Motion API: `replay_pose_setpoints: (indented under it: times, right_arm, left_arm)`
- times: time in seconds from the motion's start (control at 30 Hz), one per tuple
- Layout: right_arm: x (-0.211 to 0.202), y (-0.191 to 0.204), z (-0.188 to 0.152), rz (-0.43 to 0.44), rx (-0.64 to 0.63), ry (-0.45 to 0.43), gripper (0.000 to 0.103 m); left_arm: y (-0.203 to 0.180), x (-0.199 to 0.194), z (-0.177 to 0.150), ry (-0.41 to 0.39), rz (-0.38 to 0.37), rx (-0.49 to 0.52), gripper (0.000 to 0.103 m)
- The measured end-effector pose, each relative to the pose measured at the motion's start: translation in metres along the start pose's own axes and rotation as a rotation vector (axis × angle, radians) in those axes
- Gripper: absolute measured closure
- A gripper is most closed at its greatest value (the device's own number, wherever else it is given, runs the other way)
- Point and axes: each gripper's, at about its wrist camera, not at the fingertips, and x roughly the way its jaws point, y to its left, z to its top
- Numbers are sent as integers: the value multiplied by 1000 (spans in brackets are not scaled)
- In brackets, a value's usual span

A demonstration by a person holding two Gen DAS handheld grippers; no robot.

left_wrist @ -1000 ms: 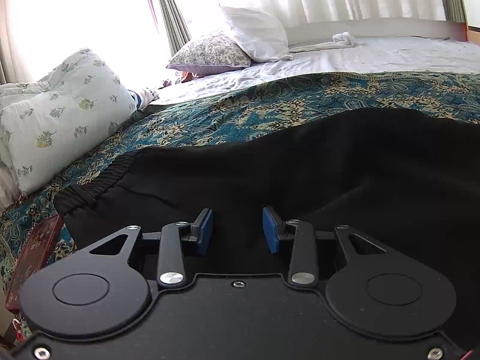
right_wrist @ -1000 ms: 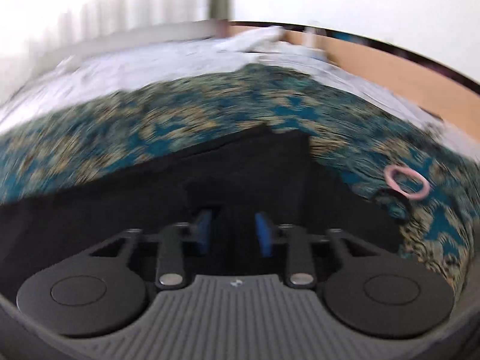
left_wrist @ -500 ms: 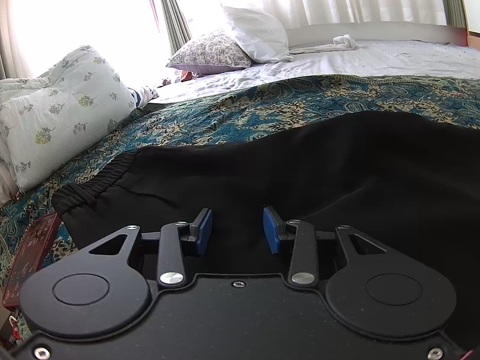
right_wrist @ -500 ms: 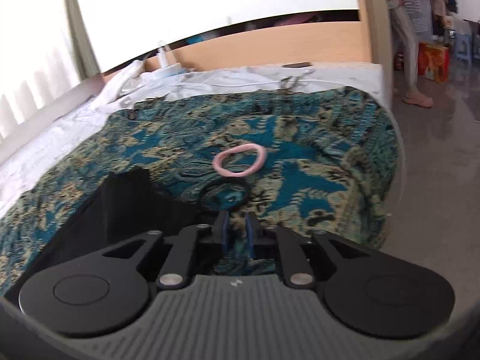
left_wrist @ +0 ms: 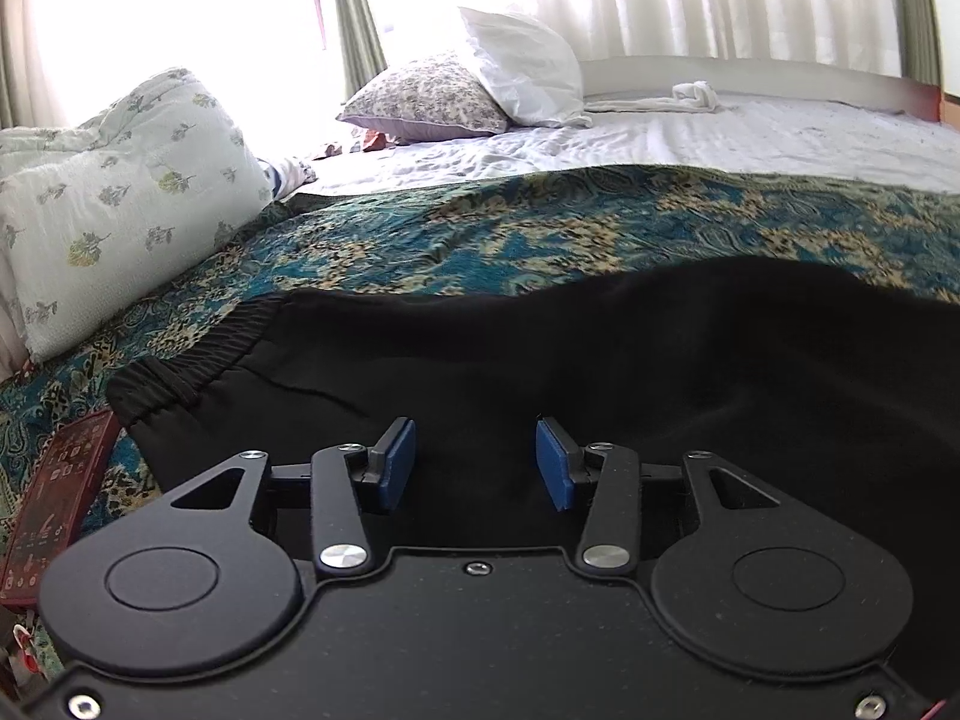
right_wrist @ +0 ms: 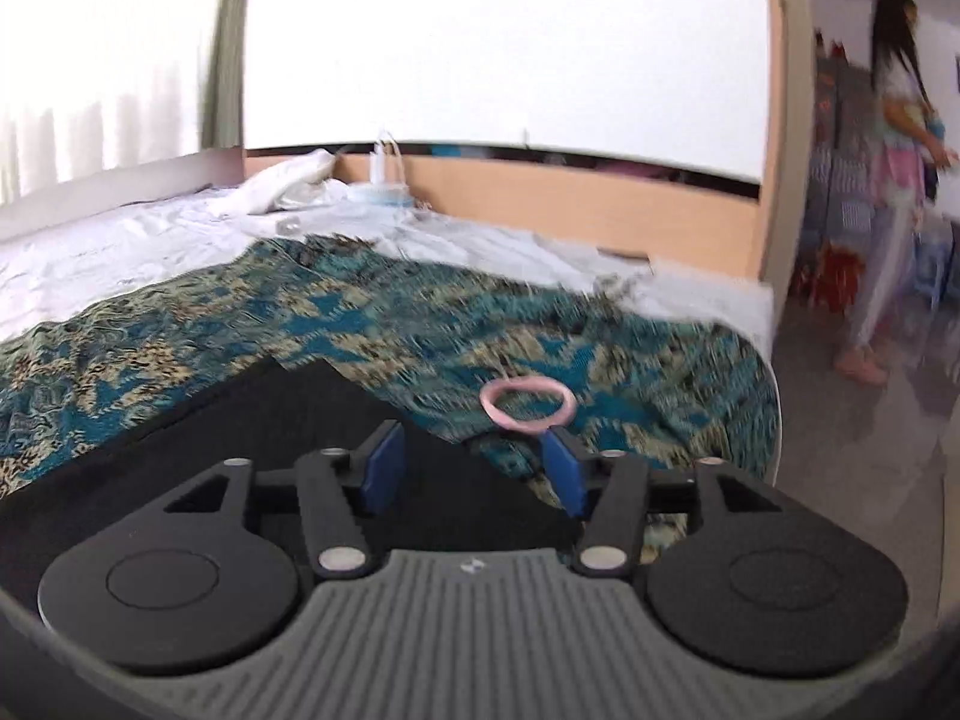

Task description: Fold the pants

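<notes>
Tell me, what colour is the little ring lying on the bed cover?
Pink. The little ring shows best in the right wrist view.

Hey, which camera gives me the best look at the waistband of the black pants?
The left wrist view: the gathered elastic waistband lies in plain sight at the left. The right wrist view shows only the other end of the pants, no waistband.
</notes>
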Motion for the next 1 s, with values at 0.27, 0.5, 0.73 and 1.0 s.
replay_pose_setpoints:
  times: [0.27, 0.5, 0.73, 1.0]
  right_arm:
    - [55, 63, 19, 319, 28, 309, 18]
    - [74, 126, 11, 308, -139, 319, 60]
    - [105, 139, 22, 354, -34, 326, 81]
    - [92, 94, 26, 494, 158, 311, 54]
  left_arm:
    - [28, 20, 26, 27, 137, -73, 53]
    - [45, 66, 37, 148, 262, -174, 49]
    - [53, 92, 42, 183, 390, -147, 48]
    - [52, 89, 39, 157, 389, -103, 48]
